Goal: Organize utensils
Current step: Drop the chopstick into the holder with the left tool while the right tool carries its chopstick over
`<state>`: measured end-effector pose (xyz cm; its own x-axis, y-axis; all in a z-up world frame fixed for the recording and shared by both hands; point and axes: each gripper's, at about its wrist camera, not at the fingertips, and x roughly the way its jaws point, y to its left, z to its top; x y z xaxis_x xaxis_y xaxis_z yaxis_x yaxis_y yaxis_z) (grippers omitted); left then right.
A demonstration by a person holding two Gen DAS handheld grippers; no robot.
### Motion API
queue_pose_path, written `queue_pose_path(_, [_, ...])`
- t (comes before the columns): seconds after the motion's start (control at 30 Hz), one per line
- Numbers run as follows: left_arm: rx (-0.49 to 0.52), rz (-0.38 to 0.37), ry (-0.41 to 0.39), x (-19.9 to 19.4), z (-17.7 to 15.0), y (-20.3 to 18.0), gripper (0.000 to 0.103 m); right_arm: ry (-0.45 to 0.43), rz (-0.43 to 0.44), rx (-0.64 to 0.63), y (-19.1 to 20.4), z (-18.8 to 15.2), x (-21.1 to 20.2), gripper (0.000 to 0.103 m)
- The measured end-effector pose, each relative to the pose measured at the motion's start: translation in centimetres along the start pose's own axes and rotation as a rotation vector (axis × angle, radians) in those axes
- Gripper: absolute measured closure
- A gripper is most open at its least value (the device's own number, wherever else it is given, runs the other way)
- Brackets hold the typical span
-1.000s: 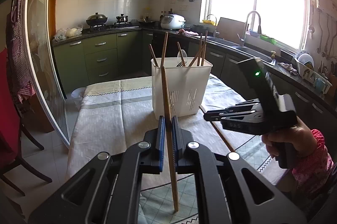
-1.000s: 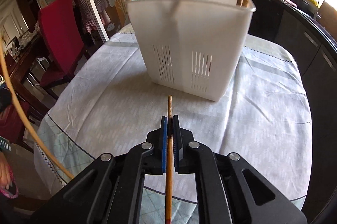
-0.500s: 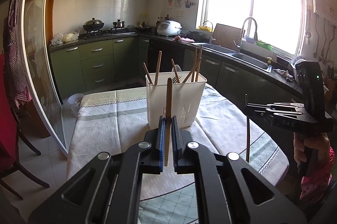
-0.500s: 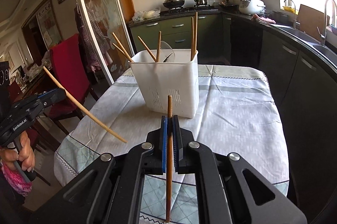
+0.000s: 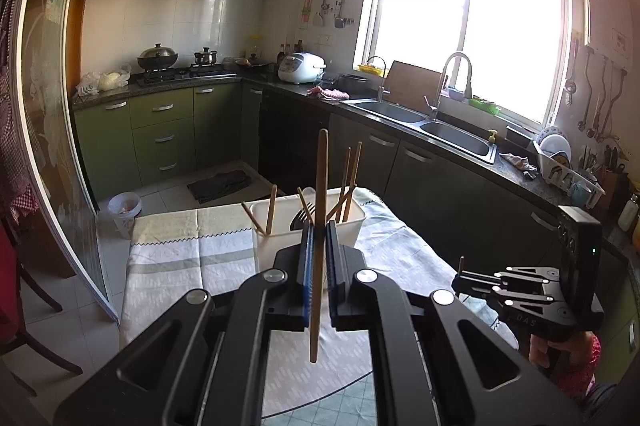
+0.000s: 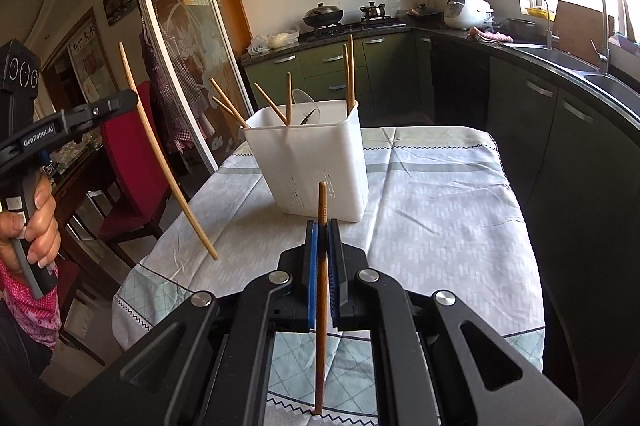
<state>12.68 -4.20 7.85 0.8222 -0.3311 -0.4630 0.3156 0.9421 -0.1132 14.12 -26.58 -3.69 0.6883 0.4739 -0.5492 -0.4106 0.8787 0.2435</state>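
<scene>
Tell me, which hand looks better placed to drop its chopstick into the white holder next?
Probably the left. The left gripper holds its chopstick upright, lined up with the white holder. The right gripper sits farther back, its chopstick below the rim.

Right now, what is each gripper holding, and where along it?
Left gripper: a chopstick, clamped about mid-length. Right gripper: another chopstick, clamped nearer its upper end.
</scene>
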Motion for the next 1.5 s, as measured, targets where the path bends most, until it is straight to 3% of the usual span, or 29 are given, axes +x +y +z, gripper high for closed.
queue_pose_path(0.47, [0.056, 0.056, -0.121, 1.3, 8.8, -1.8, 0.097, 0.001, 0.001, 0.031, -1.4, -0.5, -0.3, 0.097])
queue_pose_path(0.83, [0.036, 0.115, -0.150, 4.3, 11.5, -0.6, 0.097, -0.005, 0.013, 0.043, -1.8, -0.8, -0.6, 0.097])
queue_pose_path(1.23, [0.001, 0.131, 0.057, 10.6, 7.9, 0.9, 0.097, -0.039, 0.022, 0.051, -1.7, 0.4, -1.3, 0.097])
queue_pose_path(1.5, [-0.003, 0.140, 0.029, 6.9, 3.2, 1.5, 0.095, -0.096, 0.019, 0.009, -0.4, 3.9, -1.7, 0.097])
